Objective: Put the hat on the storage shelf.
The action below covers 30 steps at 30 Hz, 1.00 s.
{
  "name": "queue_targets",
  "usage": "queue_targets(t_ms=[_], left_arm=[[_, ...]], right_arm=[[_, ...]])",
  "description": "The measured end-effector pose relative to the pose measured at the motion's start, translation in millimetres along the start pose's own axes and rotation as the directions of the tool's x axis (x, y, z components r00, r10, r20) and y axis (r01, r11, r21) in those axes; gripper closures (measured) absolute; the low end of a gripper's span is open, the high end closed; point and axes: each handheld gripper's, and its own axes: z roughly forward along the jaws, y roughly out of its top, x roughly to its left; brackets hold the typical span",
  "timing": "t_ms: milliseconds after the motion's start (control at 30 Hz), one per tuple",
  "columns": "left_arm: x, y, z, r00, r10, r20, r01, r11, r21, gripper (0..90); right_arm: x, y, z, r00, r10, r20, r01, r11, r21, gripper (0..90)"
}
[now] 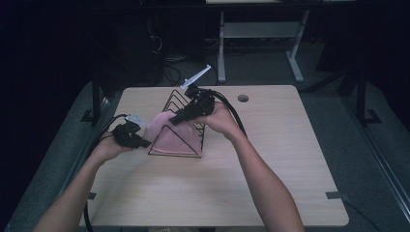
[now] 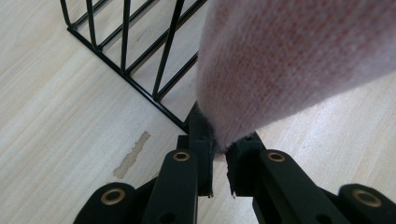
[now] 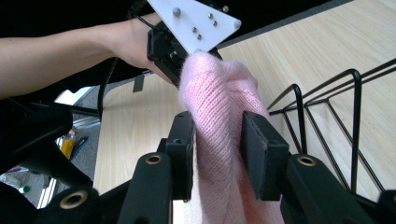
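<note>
A pink knitted cloth [image 1: 170, 134] is draped over a black wire rack [image 1: 175, 154] on the wooden table [image 1: 251, 183]. At the cloth's left end, my left gripper [image 1: 145, 143] is shut on its edge. The left gripper view shows that gripper [image 2: 219, 154] pinching the cloth [image 2: 289, 60] just above the rack's corner [image 2: 126, 79]. My right gripper [image 1: 175, 118] reaches over the top of the rack from the right. In its own view the right gripper [image 3: 218, 135] has a bunched fold of the cloth [image 3: 217, 93] between its pads, which touch it on both sides.
A small round hole [image 1: 243, 98] sits in the table's far side. Cables trail from both grippers across the table. The rack's wires [image 3: 355, 116] rise to the right of the right gripper. A desk frame [image 1: 261, 34] stands on the floor beyond the table.
</note>
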Motion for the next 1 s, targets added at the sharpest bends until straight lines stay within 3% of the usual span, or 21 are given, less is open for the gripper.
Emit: queue_targets(t_ms=[133,333,400,633,867,1000], left_arm=[[0.2,-1.3,2.6,0.9995,0.025,-0.020,-0.024,0.9995,0.022,82.3],[0.9,-10.9,8.8,0.9998,-0.014,0.013,0.014,0.9998,0.015,77.4],[0.6,-12.0,9.7,1.0000,-0.004,0.009,0.004,0.9996,0.026,74.1],[1.1,-11.1,14.1,0.9999,0.009,-0.006,-0.009,0.9989,0.045,83.2],[-0.7,-10.5,16.6,0.9995,0.026,-0.017,-0.025,0.9974,0.067,83.4],[-1.1,-10.5,15.4,0.9995,0.029,-0.015,-0.028,0.9974,0.067,81.5]], right_arm=[[1.8,-0.8,-1.3,0.9999,-0.007,0.014,0.007,1.000,0.003,68.3],[3.4,-2.7,4.0,0.9996,-0.026,0.006,0.026,0.999,0.027,79.6],[4.3,-2.6,5.6,0.9996,-0.027,0.003,0.027,0.999,0.033,80.8],[4.3,-2.9,4.9,0.9994,-0.033,0.009,0.032,0.999,0.028,81.5],[3.2,-5.8,5.9,0.9996,-0.029,0.001,0.029,0.999,0.018,81.2],[3.6,-7.1,4.6,0.9997,-0.023,-0.003,0.023,1.000,0.012,75.8]])
